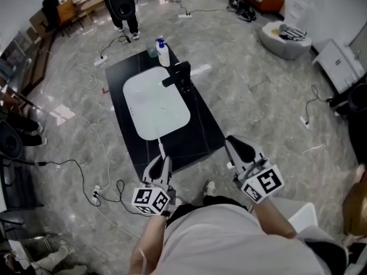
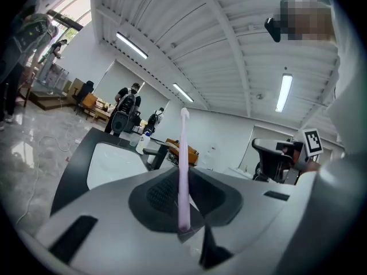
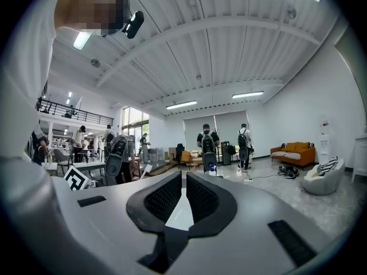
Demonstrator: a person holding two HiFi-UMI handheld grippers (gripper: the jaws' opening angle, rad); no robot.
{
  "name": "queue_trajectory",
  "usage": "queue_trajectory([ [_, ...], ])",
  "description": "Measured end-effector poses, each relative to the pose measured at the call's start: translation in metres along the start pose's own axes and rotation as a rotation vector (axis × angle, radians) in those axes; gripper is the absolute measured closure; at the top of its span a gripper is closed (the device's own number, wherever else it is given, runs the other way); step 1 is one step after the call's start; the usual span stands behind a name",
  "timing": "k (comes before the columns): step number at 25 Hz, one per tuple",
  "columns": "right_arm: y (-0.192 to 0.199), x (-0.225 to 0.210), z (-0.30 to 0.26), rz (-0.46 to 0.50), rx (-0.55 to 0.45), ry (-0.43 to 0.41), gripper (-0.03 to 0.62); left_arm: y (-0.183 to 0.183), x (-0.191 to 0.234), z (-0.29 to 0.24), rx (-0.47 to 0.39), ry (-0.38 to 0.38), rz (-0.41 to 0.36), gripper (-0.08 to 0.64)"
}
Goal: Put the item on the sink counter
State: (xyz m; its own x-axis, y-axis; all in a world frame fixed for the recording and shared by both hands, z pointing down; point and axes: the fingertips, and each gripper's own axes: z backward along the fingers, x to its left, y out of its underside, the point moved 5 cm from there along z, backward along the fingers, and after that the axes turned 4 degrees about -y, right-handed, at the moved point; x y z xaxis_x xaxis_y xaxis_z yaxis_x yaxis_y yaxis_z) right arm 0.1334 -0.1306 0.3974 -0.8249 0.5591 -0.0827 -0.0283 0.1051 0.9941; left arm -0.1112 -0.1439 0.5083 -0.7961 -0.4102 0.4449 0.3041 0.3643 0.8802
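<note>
Pale pink slim item [image 2: 183, 148]: gripped upright in the left hand-held gripper [image 2: 183, 182], near the black table's [image 1: 200, 130] front edge, short of its white sink [image 1: 156, 105]. Right hand-held gripper [image 3: 183, 182]: jaws narrow, empty.

I find the head view evenly bright, with a soft sheen on the grey floor [image 1: 246, 79] and only faint shadows; its corners darken and bend. Both gripper views curve strongly inside black rims. Overhead, the strip lights [image 2: 284, 93] blow out white. The thin pink stick [image 2: 183, 171] in my left gripper [image 1: 163, 160] blurs near the lens.
</note>
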Motion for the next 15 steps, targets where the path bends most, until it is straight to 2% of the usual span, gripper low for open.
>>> queue_trajectory([
  [7,0.006,-0.006,0.01,-0.018,0.009,0.029,0.543,0.032,0.016,-0.024,0.053,-0.033,-0.012,0.509],
  [15,0.007,-0.007,0.029,-0.014,0.01,0.064,0.543,0.062,0.031,-0.036,0.141,-0.065,-0.068,0.509],
])
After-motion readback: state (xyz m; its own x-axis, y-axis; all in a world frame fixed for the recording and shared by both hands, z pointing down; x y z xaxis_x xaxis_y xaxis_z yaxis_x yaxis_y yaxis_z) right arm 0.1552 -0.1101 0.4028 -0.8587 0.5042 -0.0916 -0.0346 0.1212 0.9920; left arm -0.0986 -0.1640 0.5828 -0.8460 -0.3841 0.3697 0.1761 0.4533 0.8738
